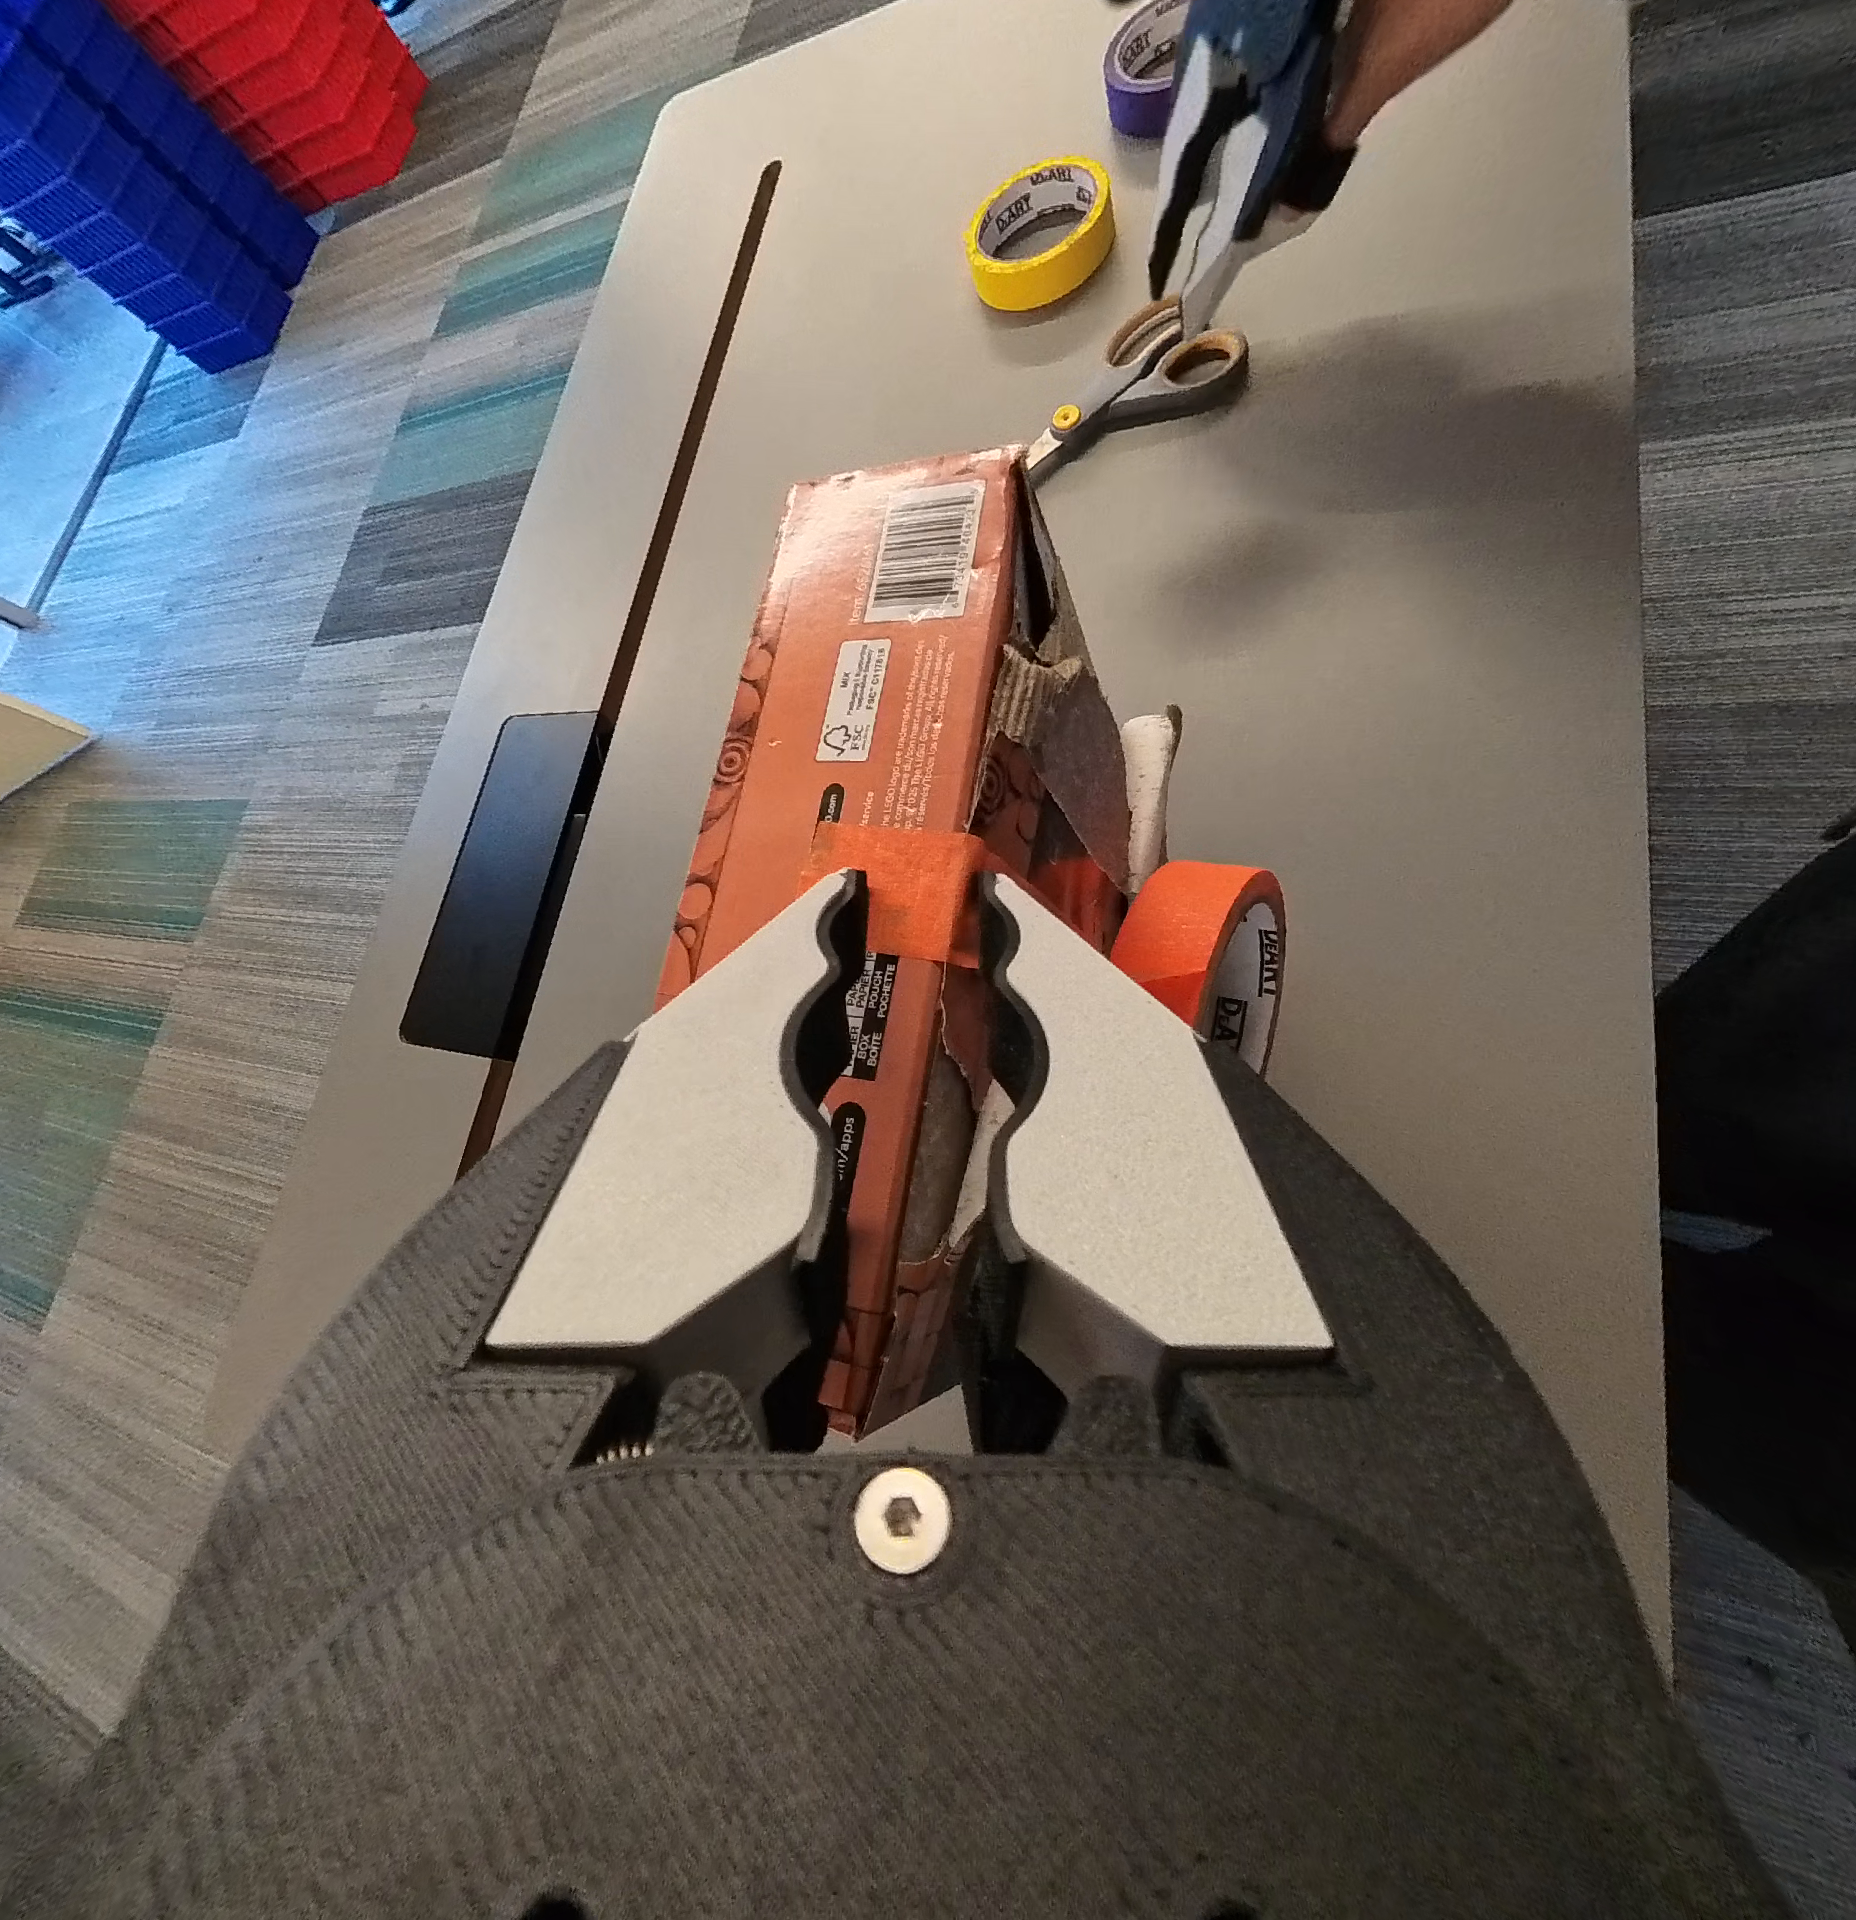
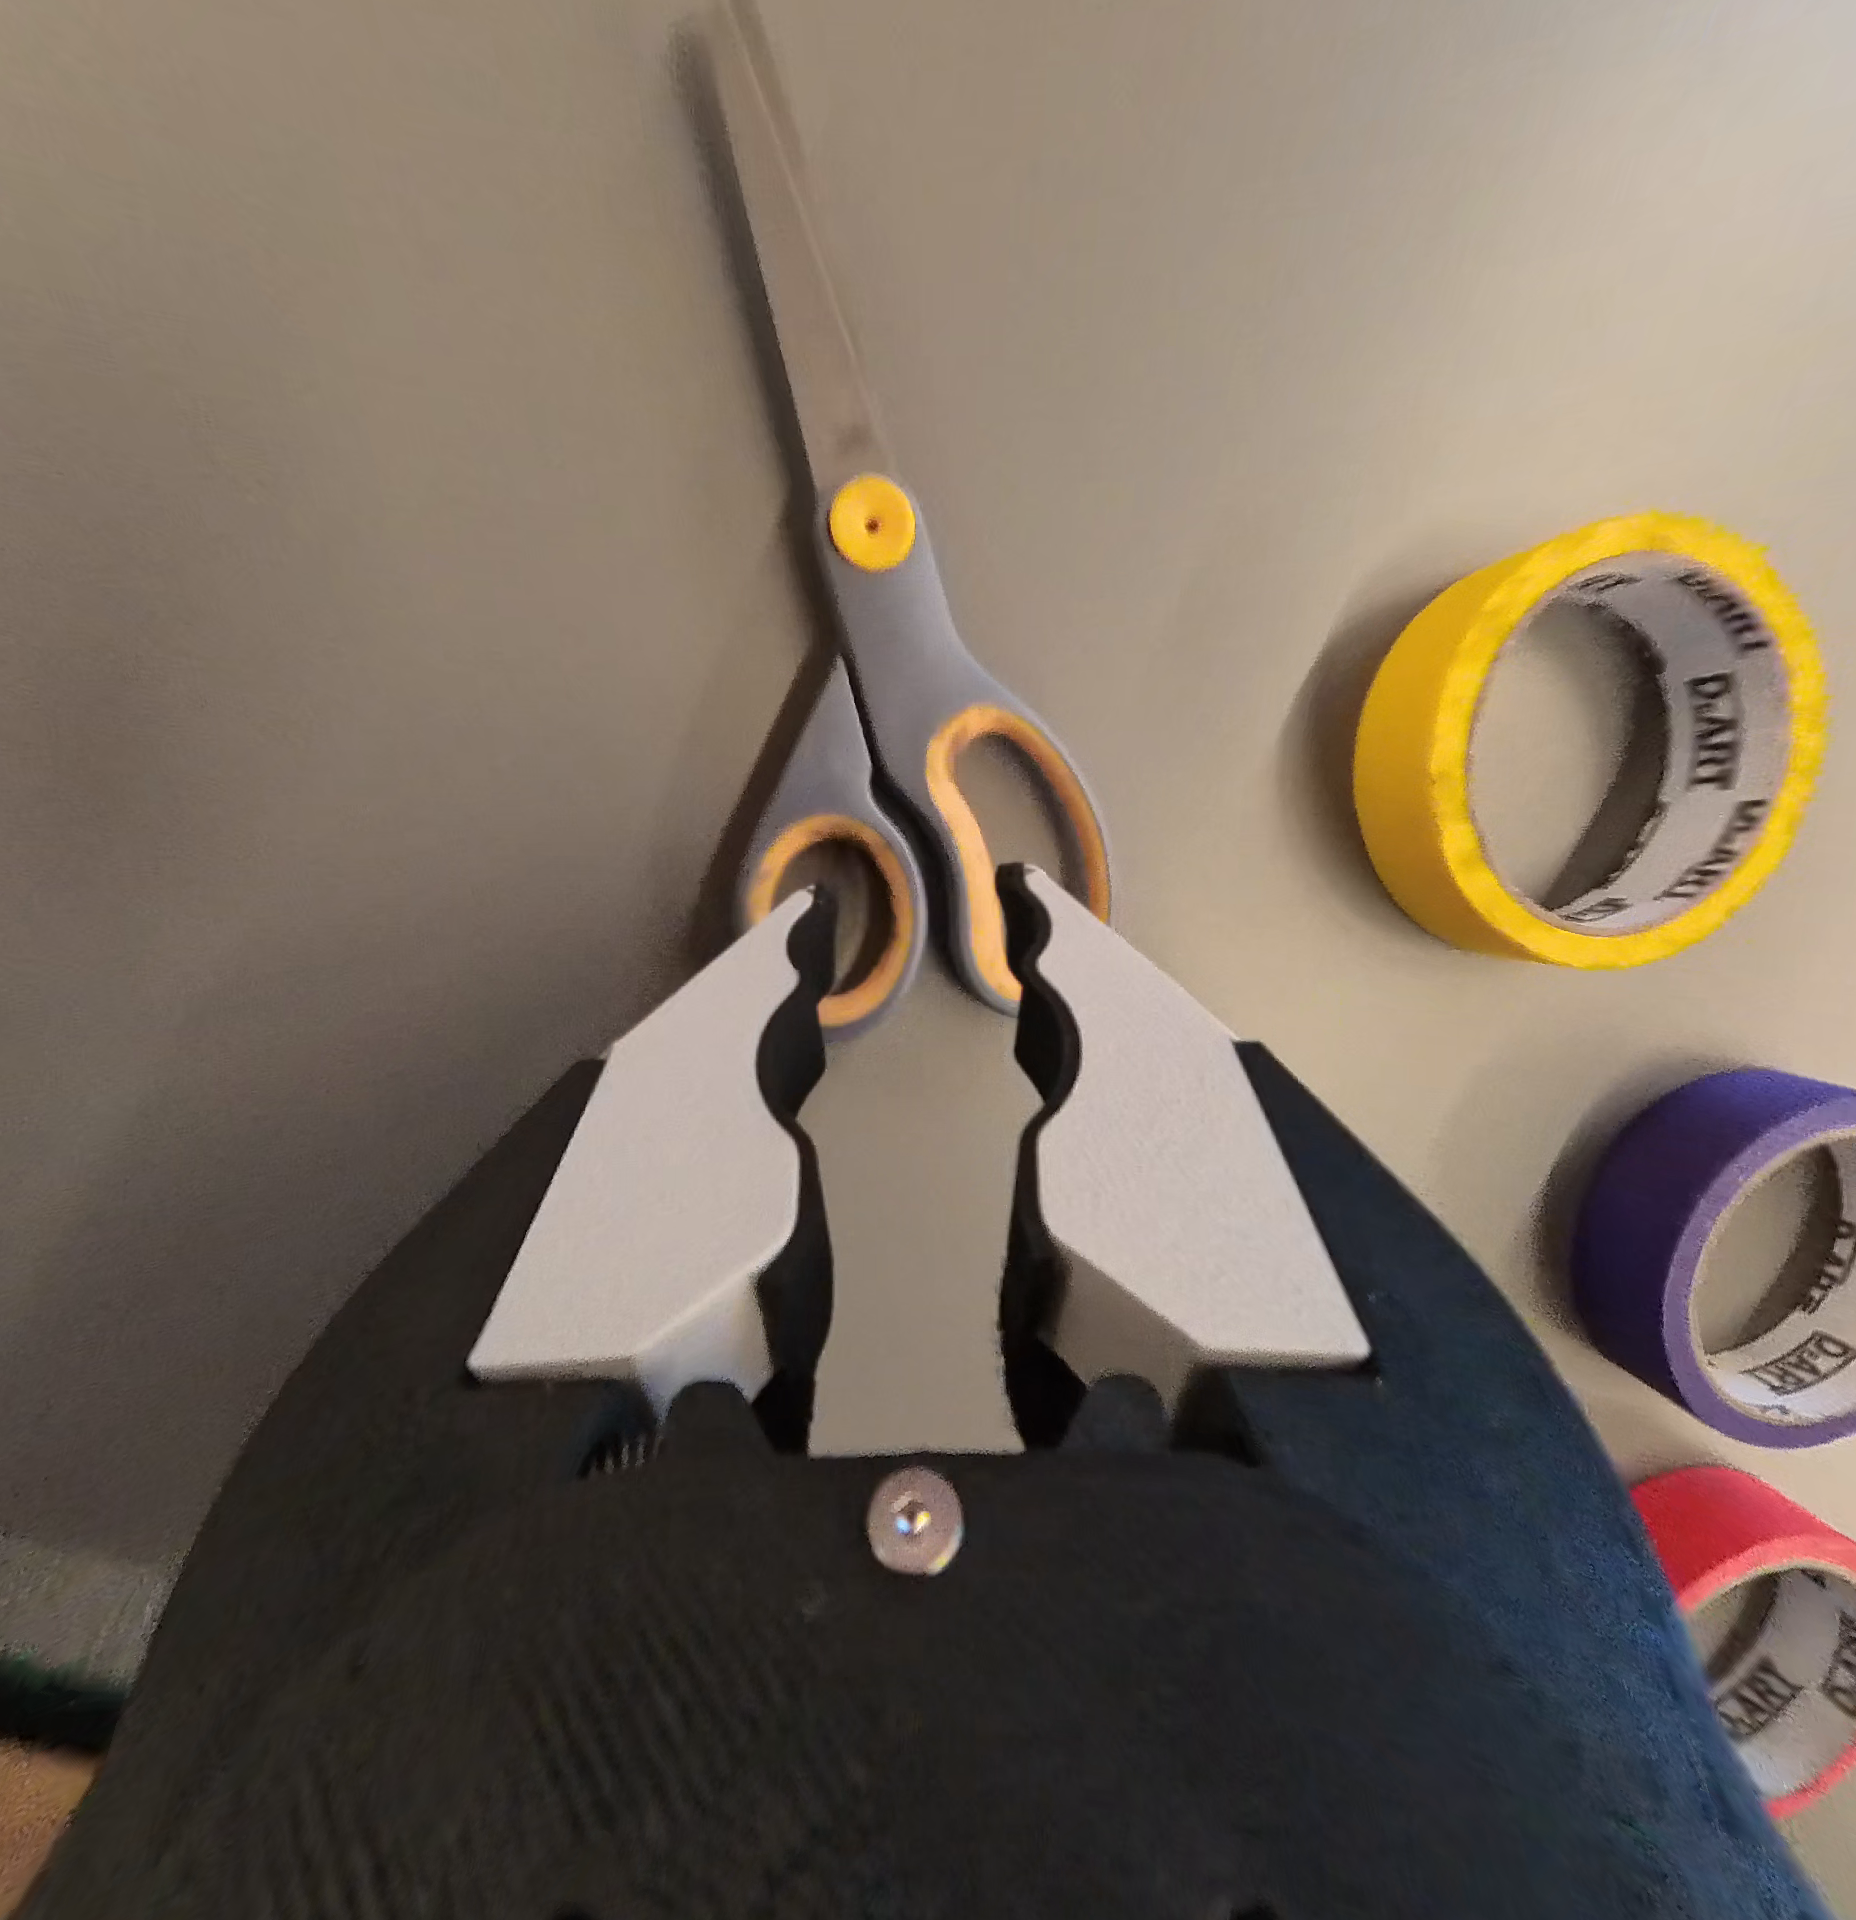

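The left gripper (image 1: pixel 919 883) is clamped on a torn orange-brown box (image 1: pixel 851 727) that runs forward between its jaws, standing on a narrow side on the grey table (image 1: pixel 1423 727); a strip of orange tape crosses the box right at the fingertips. Just right of this gripper, touching the box's torn side, stands an orange tape roll (image 1: pixel 1204 935). The right gripper (image 2: pixel 908 883) has its jaws parted with nothing between them, its tips over the two handle loops of the scissors (image 2: pixel 882 665), whose closed blades point straight ahead. To its right lie a yellow roll (image 2: pixel 1589 738), a purple roll (image 2: pixel 1734 1257) and, nearest, a pink roll (image 2: pixel 1776 1621).
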